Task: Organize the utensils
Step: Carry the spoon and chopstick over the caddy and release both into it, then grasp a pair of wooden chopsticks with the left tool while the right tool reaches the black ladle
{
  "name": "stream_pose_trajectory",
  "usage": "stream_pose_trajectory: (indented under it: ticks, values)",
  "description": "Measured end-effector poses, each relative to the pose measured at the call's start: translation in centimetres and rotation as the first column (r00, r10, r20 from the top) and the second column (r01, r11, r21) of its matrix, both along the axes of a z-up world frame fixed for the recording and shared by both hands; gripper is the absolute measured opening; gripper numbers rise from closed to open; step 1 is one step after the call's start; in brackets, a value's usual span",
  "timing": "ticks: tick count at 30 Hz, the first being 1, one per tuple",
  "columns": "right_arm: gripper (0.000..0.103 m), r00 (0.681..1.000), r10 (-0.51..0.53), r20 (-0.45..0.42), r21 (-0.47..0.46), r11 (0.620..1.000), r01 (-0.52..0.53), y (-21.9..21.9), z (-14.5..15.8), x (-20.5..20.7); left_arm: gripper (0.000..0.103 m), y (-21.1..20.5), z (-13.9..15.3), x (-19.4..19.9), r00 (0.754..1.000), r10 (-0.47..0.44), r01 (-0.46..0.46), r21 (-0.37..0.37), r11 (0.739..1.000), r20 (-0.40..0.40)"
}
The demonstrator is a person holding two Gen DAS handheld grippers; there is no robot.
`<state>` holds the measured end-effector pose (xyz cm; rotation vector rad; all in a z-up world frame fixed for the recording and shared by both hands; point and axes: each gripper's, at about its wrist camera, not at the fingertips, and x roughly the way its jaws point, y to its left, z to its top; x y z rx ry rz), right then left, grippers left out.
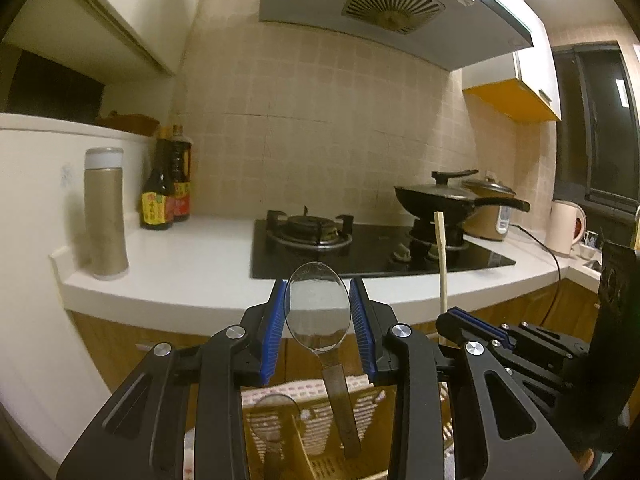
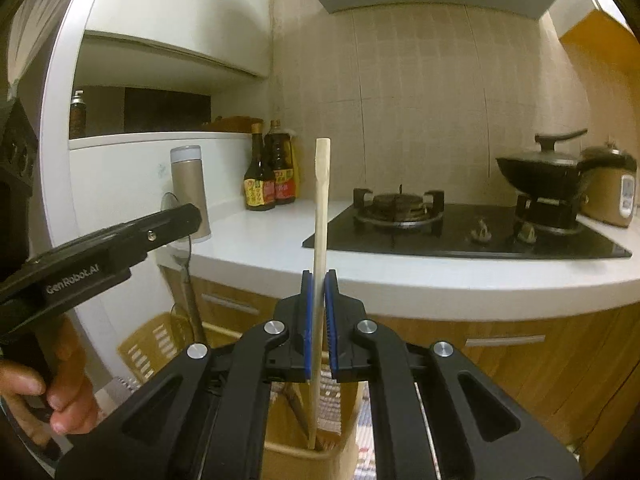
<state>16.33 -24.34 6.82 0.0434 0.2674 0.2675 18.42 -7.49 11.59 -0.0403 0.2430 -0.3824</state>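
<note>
My left gripper (image 1: 319, 312) is shut on a metal spoon (image 1: 318, 306), bowl up between the blue pads, its handle reaching down into a slotted beige utensil basket (image 1: 276, 432). A second spoon (image 1: 276, 412) stands in that basket. My right gripper (image 2: 319, 312) is shut on a pale wooden chopstick (image 2: 321, 208), held upright, its lower end inside a beige holder (image 2: 296, 460) with other sticks. The chopstick (image 1: 441, 256) and right gripper (image 1: 480, 330) also show in the left wrist view. The left gripper (image 2: 120, 236) shows at left in the right wrist view.
A white counter (image 1: 192, 276) carries a black gas hob (image 1: 360, 248), a lidded black wok (image 1: 444, 200), a rice cooker (image 1: 492, 216), a kettle (image 1: 564, 228), sauce bottles (image 1: 166, 196) and a tan flask (image 1: 105, 216). Wooden cabinet fronts (image 2: 500, 360) lie below; a range hood (image 1: 384, 4) hangs above.
</note>
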Motion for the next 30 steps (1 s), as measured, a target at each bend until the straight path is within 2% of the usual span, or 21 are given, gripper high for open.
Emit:
stream_pose_trajectory:
  ticks: [3, 4, 7, 8, 9, 10, 11, 15, 20, 23, 24, 26, 30]
  values:
    - [0.006, 0.998, 0.041, -0.037, 0.012, 0.999, -0.041, -0.5, -0.2, -0.8, 0.033, -0.1, -0.3, -0.4, 1.000, -0.029, 0.029, -0.002, 1.000, -0.010]
    - [0.008, 0.997, 0.055, -0.057, 0.019, 0.998, -0.054, -0.7, -0.2, -1.1, 0.037, -0.1, -0.3, -0.5, 0.999, -0.040, 0.040, -0.006, 0.999, -0.017]
    - [0.018, 0.994, 0.065, -0.089, 0.017, 0.998, -0.063, -1.3, -0.2, -2.1, 0.039, 0.1, -0.2, -1.1, 0.999, -0.045, 0.045, -0.011, 0.999, -0.025]
    - [0.028, 0.993, 0.068, -0.098, 0.022, 0.998, -0.066, -1.5, -0.2, -2.4, 0.040, 0.3, -0.1, -1.3, 0.998, -0.055, 0.054, -0.017, 0.998, -0.034]
    - [0.045, 0.991, 0.075, -0.113, 0.032, 0.997, -0.072, -1.8, -0.2, -2.8, 0.043, 0.4, 0.0, -1.6, 0.997, -0.061, 0.060, -0.023, 0.998, -0.041]
    - [0.054, 0.989, 0.082, -0.123, 0.042, 0.996, -0.077, -2.1, -0.1, -3.3, 0.044, 0.6, 0.2, -2.0, 0.996, -0.067, 0.066, -0.031, 0.997, -0.049]
    - [0.058, 0.988, 0.086, -0.129, 0.042, 0.996, -0.081, -2.2, -0.1, -3.7, 0.045, 0.9, 0.3, -2.4, 0.995, -0.075, 0.073, -0.036, 0.997, -0.060]
    - [0.057, 0.971, 0.104, -0.217, 0.035, 0.995, -0.099, -2.5, 0.1, -5.3, 0.045, 1.6, 0.7, -4.0, 0.991, -0.084, 0.079, -0.045, 0.996, -0.107]
    - [0.057, 0.929, 0.122, -0.349, 0.009, 0.992, -0.127, -1.9, 0.0, -6.6, 0.045, 2.8, 0.3, -5.7, 0.968, -0.097, 0.085, -0.060, 0.995, -0.230]
    - [0.057, 0.867, 0.145, -0.476, 0.015, 0.987, -0.157, -1.2, -1.2, -6.6, 0.045, 3.5, -0.8, -6.1, 0.940, -0.107, 0.089, -0.070, 0.994, -0.325]
    - [0.057, 0.836, 0.146, -0.529, 0.013, 0.986, -0.164, -0.8, -2.0, -6.5, 0.045, 3.6, -1.3, -6.2, 0.929, -0.112, 0.092, -0.072, 0.993, -0.353]
    - [0.057, 0.777, 0.156, -0.609, 0.012, 0.982, -0.187, -0.2, -3.6, -6.5, 0.045, 3.8, -2.9, -6.2, 0.890, -0.128, 0.106, -0.074, 0.992, -0.438]
    - [0.043, 0.643, 0.182, -0.744, 0.020, 0.968, -0.250, 1.4, -7.6, -7.3, 0.042, 3.7, -6.9, -6.6, 0.802, -0.169, 0.151, -0.080, 0.985, -0.572]
